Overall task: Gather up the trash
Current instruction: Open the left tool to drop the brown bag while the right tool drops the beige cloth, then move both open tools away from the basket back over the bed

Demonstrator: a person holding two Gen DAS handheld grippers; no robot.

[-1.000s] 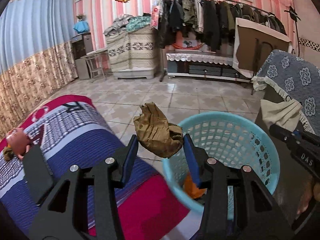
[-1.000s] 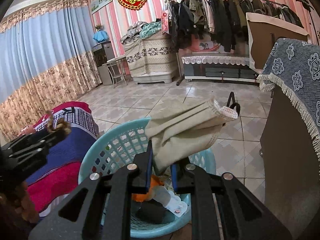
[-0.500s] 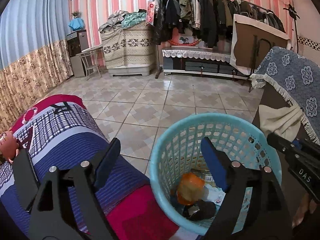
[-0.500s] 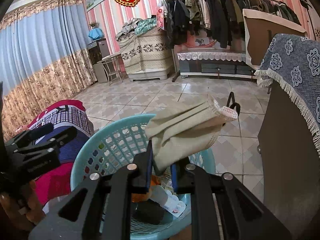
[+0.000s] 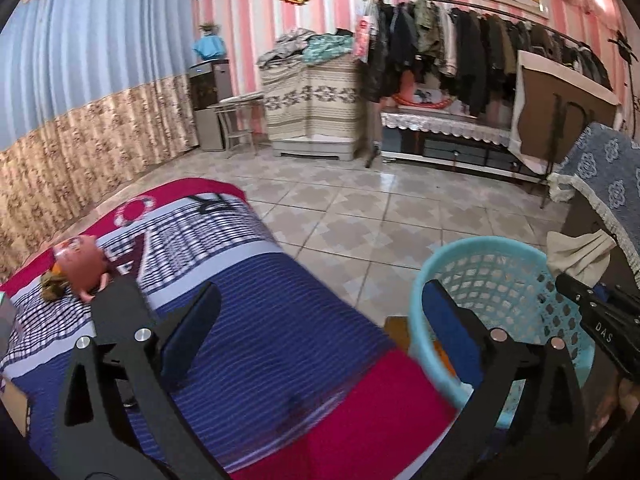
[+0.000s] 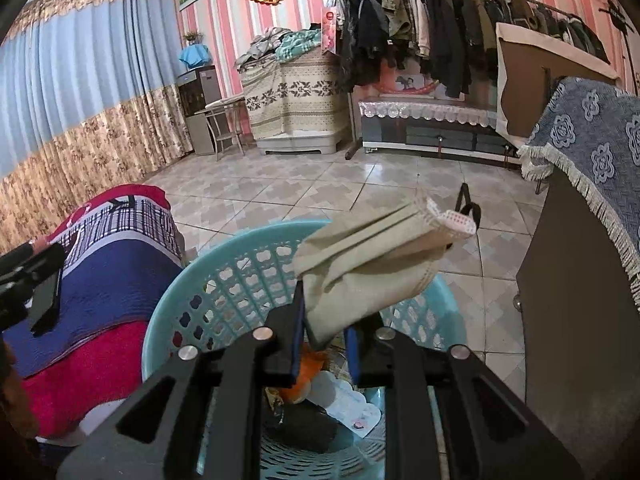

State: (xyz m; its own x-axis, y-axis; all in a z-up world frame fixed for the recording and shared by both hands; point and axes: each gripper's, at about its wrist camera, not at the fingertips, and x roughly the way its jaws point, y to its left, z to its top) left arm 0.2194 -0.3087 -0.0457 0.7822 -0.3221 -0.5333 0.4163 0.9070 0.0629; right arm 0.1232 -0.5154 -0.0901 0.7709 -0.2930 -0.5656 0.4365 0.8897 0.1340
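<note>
A beige face mask (image 6: 372,272) is being gripped by the right gripper (image 6: 324,344), its jaws drawn narrow on the mask's lower corner, so that the mask is being held up over the turquoise laundry-style basket (image 6: 224,276). The mask's pleated body is being tilted toward 2 o'clock, with a black ear loop (image 6: 469,208) showing at its far end. Inside the basket, below the jaws, an orange object (image 6: 306,376), a white wrapper (image 6: 348,400) and a dark item (image 6: 300,426) are being seen lying together.

In the left wrist view, the left gripper (image 5: 316,320) is being held wide apart with nothing between its fingers, above a striped blue, white and red bedspread (image 5: 256,292). The basket (image 5: 500,284) is being seen at 3 o'clock of this gripper, just beside its right finger, and the mask (image 5: 576,252) is being shown beyond it at the far rim.

At 10 o'clock on the bedspread, a pink round toy-like object (image 5: 82,264) is being seen resting. Farther off, across the tiled floor (image 5: 360,216), a clothes rack (image 5: 460,40) with dark coats is being seen against the striped pink wall.
</note>
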